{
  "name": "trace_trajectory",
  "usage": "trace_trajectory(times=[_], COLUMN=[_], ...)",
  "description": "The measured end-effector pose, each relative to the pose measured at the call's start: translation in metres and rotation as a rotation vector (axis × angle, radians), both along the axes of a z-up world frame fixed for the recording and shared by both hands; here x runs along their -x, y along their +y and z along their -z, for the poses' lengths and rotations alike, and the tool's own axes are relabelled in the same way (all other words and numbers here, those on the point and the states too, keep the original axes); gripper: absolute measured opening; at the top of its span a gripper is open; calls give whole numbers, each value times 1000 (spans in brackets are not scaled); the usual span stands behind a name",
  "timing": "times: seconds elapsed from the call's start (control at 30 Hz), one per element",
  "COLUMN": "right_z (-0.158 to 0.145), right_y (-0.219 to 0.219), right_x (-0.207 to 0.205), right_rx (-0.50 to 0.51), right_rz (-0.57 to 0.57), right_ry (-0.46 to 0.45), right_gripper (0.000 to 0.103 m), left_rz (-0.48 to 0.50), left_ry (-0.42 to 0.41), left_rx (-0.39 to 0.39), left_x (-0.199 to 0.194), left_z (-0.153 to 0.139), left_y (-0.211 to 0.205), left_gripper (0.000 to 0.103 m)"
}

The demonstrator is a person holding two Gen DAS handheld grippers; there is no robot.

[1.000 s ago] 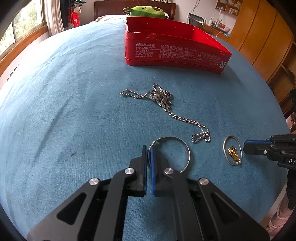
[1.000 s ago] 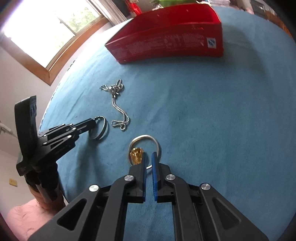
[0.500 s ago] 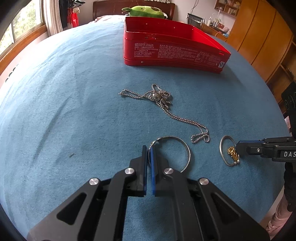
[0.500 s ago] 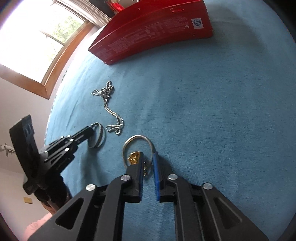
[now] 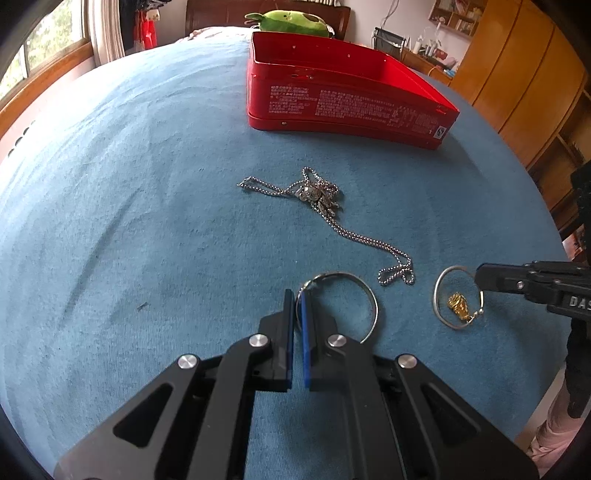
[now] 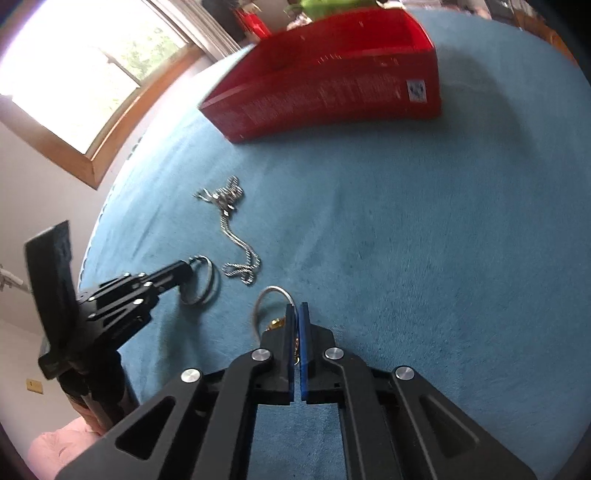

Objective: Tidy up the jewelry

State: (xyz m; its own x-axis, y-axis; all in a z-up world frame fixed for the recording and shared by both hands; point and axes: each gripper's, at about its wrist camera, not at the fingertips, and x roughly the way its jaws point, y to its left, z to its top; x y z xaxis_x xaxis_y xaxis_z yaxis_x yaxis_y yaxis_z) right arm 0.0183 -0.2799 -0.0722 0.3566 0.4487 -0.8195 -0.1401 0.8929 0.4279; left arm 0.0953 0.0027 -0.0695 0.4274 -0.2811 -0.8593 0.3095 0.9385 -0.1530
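Observation:
My left gripper [image 5: 297, 295] is shut on a plain silver bangle [image 5: 364, 291] resting on the blue cloth. My right gripper [image 6: 297, 308] is shut on a silver bangle with a gold charm [image 6: 269, 295]; this bangle also shows in the left wrist view [image 5: 441, 295], with the charm [image 5: 459, 305] hanging inside it. A silver bead-chain necklace [image 5: 325, 199] lies loose on the cloth between the bangles and the open red tin box [image 5: 347, 107]. The necklace [image 6: 231, 218] and the box [image 6: 332, 92] also show in the right wrist view.
The blue cloth [image 5: 129, 203] covers a round table. A green plush toy [image 5: 291, 22] lies behind the box. A window [image 6: 81, 74] is on the left and wooden cabinets [image 5: 524, 85] stand at the right. The table edge is close by the right gripper.
My right gripper moved onto the charm bangle and closed on its rim, then lifted it a little. My left gripper stayed shut on the plain bangle and barely moved.

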Motion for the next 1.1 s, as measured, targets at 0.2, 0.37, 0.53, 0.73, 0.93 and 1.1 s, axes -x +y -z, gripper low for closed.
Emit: trace_trajectory(times=[0.2, 0.37, 0.53, 0.73, 0.93, 1.1], right_z=[-10, -4, -1, 4, 8, 21], right_y=[13, 22, 29, 36, 35, 39], right_x=[5, 1, -1, -1, 11, 6], right_rx=[1, 0, 21, 20, 44, -4], right_rz=[-55, -76, -94, -116, -89, -64], right_ry=[-24, -2, 0, 54, 104, 177], right_gripper=[1, 1, 0, 4, 9, 25], left_rz=[4, 9, 6, -3, 4, 5], left_ry=[-12, -18, -3, -1, 3, 7], left_rx=[16, 15, 12, 13, 16, 28], left_x=[3, 5, 3, 1, 4, 5], left_z=[-7, -10, -5, -2, 0, 1], left_y=[2, 3, 5, 5, 6, 8], left_gripper=[2, 2, 2, 2, 2, 2])
